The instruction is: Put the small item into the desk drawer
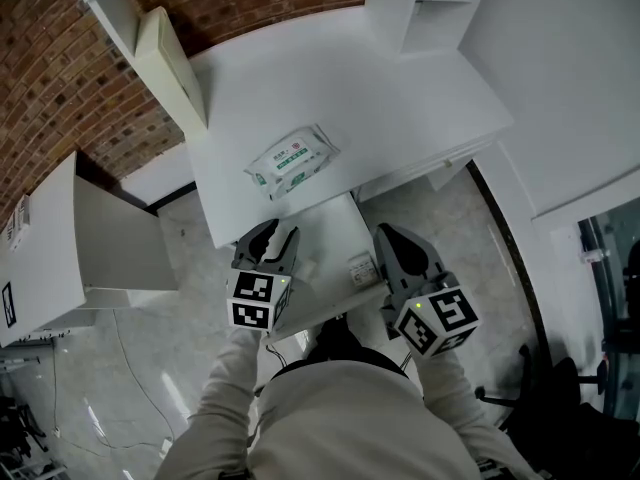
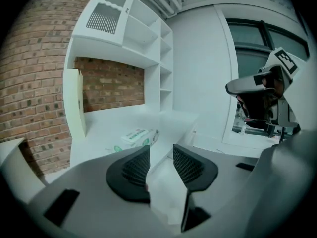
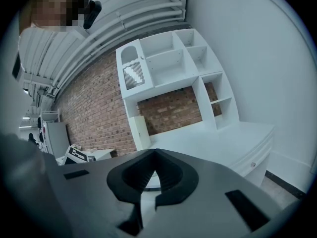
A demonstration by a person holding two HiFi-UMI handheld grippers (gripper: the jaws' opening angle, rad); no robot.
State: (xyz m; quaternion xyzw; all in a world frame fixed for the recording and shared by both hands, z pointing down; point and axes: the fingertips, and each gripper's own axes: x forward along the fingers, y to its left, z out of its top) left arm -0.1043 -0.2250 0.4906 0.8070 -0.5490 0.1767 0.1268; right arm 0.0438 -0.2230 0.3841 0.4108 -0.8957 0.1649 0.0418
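The white desk's (image 1: 400,98) drawer (image 1: 335,230) stands pulled out toward me. A small printed item (image 1: 362,269) lies in it near the right side. My left gripper (image 1: 275,231) hovers over the drawer's left part. In the left gripper view its jaws (image 2: 161,163) stand apart, and only white surface shows through the gap; I cannot tell whether it touches the pads. My right gripper (image 1: 387,234) hangs at the drawer's right edge. The right gripper view shows its fingertips (image 3: 154,153) meeting, with nothing between them.
A pack of wet wipes (image 1: 292,160) (image 2: 136,136) lies on the desk behind the drawer. A cream board (image 1: 170,63) leans at the desk's left end, with white shelves (image 1: 430,3) at the back. A white cabinet (image 1: 60,238) stands to the left and a black chair (image 1: 560,388) to the right.
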